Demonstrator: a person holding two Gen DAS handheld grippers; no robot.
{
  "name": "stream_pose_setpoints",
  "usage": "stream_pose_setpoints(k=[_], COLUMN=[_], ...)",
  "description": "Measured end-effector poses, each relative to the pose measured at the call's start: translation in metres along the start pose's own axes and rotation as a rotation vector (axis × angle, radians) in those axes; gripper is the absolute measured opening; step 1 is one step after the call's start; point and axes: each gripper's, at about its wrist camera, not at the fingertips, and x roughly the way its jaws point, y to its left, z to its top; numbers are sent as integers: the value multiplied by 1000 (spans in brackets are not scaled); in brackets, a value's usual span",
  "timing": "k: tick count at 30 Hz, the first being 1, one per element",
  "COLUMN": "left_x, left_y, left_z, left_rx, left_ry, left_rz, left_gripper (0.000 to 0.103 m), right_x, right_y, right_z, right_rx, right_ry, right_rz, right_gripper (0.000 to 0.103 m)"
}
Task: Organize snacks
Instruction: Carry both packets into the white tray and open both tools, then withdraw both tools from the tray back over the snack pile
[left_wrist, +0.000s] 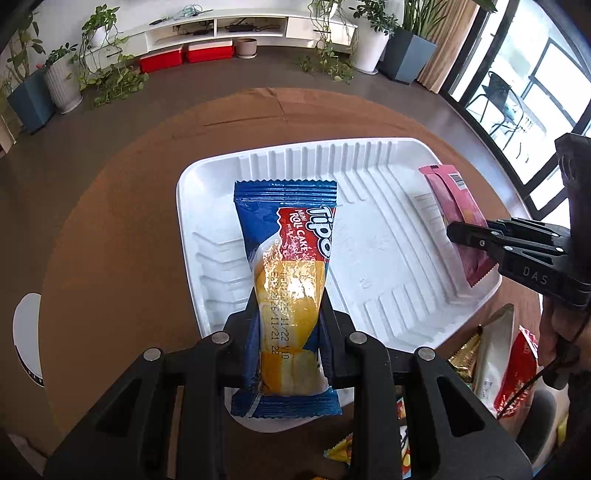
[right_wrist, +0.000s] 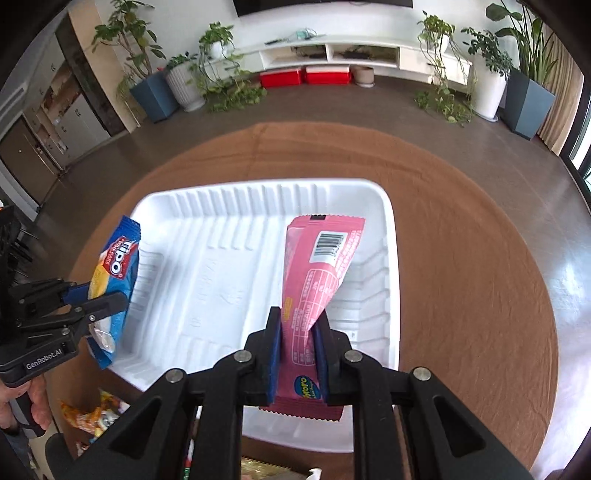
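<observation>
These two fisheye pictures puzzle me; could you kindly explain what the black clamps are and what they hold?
There is no robot here: a person holds a two-finger gripper in each hand, with a camera on each looking along its fingers. In the left wrist view, the left gripper is clamped on a blue Tipo mini roll cake packet. In the right wrist view, the right gripper pinches a pink snack packet. Both hang over an empty white tray on a round brown table. More snack packets lie beside the tray.
</observation>
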Motion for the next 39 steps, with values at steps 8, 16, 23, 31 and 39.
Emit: stream_pose_setpoints(k=[8, 16, 23, 31, 39], left_x=[32, 50, 21, -71, -147], left_y=[-5, -14, -18, -11, -38], left_z=[7, 7, 2, -33, -133], left_rx=[12, 24, 42, -5, 123], left_ry=[25, 36, -28, -175, -393], left_rz=[25, 38, 69, -47, -70], left_gripper=[25, 27, 43, 101, 103], right_x=[13, 10, -21, -127, -180], right_y=[-11, -10, -11, -18, -8], right_z=[-15, -17, -12, -30, -128], right_rx=[11, 7, 31, 122, 195], right_ry=[43, 47, -3, -237, -360], right_rz=[-17, -12, 6, 111, 226], right_gripper=[19, 37, 55, 92, 100])
